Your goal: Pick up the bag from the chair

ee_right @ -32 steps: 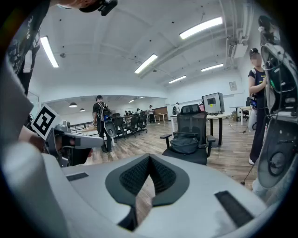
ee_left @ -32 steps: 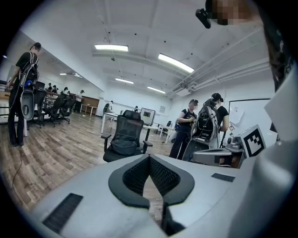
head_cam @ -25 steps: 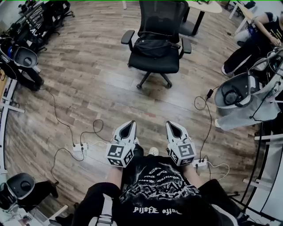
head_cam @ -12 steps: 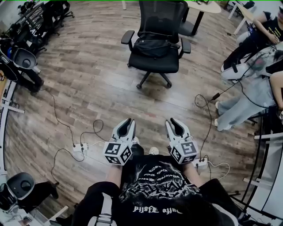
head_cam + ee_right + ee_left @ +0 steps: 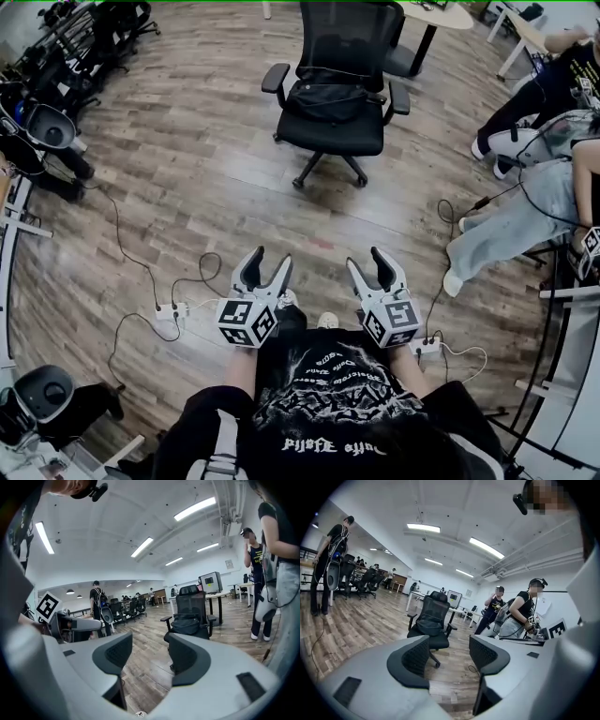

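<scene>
A black bag (image 5: 325, 98) lies on the seat of a black office chair (image 5: 339, 131) at the top middle of the head view, well ahead of me. The chair (image 5: 429, 630) with the bag (image 5: 429, 625) also shows past the left gripper's jaws, and the chair (image 5: 190, 616) with the bag (image 5: 186, 626) in the right gripper view. My left gripper (image 5: 264, 269) and right gripper (image 5: 371, 266) are held close to my body, far from the chair. Both stand open with nothing between their fingers.
Cables and power strips (image 5: 167, 313) lie on the wooden floor near my feet. People (image 5: 525, 216) stand and sit at the right with cables around them. Equipment and chairs (image 5: 56, 122) line the left side. A round table (image 5: 441, 14) stands behind the chair.
Both grippers have opened: their jaws were together a second ago and now stand spread. The people at the right have shifted. The view moved slightly forward.
</scene>
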`<action>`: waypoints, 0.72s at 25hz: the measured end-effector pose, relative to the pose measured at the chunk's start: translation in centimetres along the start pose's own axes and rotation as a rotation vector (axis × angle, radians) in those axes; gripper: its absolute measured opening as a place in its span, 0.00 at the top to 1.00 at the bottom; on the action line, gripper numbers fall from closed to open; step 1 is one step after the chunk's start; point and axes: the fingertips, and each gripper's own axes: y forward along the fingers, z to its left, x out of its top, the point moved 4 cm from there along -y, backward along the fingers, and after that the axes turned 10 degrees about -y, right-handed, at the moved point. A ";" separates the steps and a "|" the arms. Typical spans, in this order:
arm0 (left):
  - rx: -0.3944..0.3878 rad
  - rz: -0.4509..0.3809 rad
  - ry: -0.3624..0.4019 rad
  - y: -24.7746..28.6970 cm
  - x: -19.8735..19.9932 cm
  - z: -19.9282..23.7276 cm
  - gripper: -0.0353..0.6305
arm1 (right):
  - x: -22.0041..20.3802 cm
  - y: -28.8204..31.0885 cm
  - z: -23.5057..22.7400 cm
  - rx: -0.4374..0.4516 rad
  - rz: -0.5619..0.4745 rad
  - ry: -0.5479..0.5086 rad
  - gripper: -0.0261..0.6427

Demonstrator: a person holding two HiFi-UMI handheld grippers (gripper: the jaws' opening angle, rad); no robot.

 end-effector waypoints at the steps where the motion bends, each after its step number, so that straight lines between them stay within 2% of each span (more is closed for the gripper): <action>1: -0.007 0.008 -0.004 0.1 0.1 0.2 0.54 | 0.0 0.2 0.1 -0.002 0.004 -0.001 0.58; 10: -0.026 0.035 0.025 1.5 1.2 2.5 0.54 | 0.1 2.9 0.3 -0.030 0.028 -0.009 0.58; 18: -0.071 0.049 0.057 3.8 4.1 5.7 0.54 | 1.4 7.0 1.3 -0.063 0.004 -0.008 0.58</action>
